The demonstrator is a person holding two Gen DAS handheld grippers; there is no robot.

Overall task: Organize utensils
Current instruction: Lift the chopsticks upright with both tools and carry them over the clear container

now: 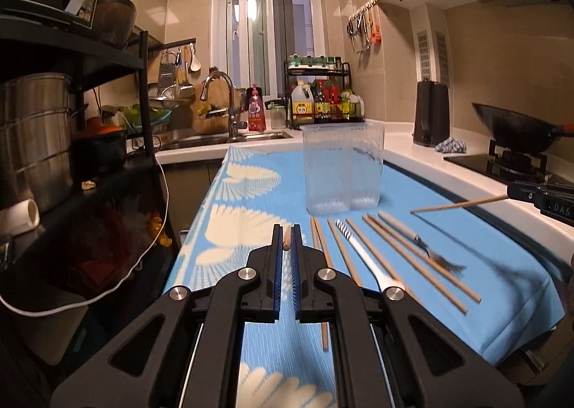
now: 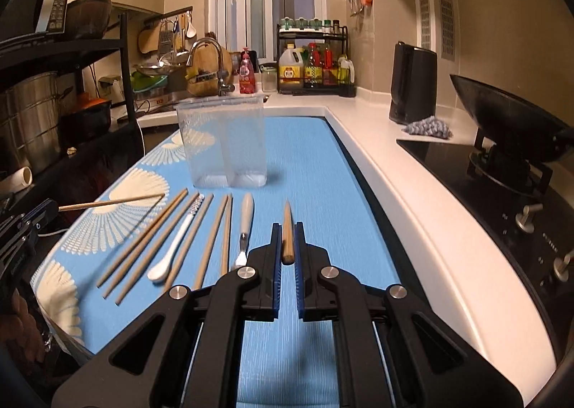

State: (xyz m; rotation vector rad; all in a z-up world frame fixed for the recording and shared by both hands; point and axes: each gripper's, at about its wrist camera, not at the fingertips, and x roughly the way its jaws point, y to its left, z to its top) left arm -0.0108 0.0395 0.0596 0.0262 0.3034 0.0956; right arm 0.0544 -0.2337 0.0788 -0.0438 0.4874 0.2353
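Both grippers, left gripper [image 1: 286,239] and right gripper [image 2: 286,243], each clamp one wooden chopstick [image 2: 287,228], clear of the cloth [image 2: 315,157], probably bound for the clear container [image 2: 224,142].

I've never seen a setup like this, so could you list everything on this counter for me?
Mat: one, blue with cream shells, beside white counter.
Container: one, clear, two compartments, far end of mat.
Loose chopsticks: about six, tan, lying on mat before container.
Spoon: one, white, among loose chopsticks.
Fork: one, beige handle, beside them.
Wok: one, black, on stove.
Kettle: one, black, on white counter.
Left gripper: one, black, shut on left chopstick.
Right gripper: one, black, shut on right chopstick.
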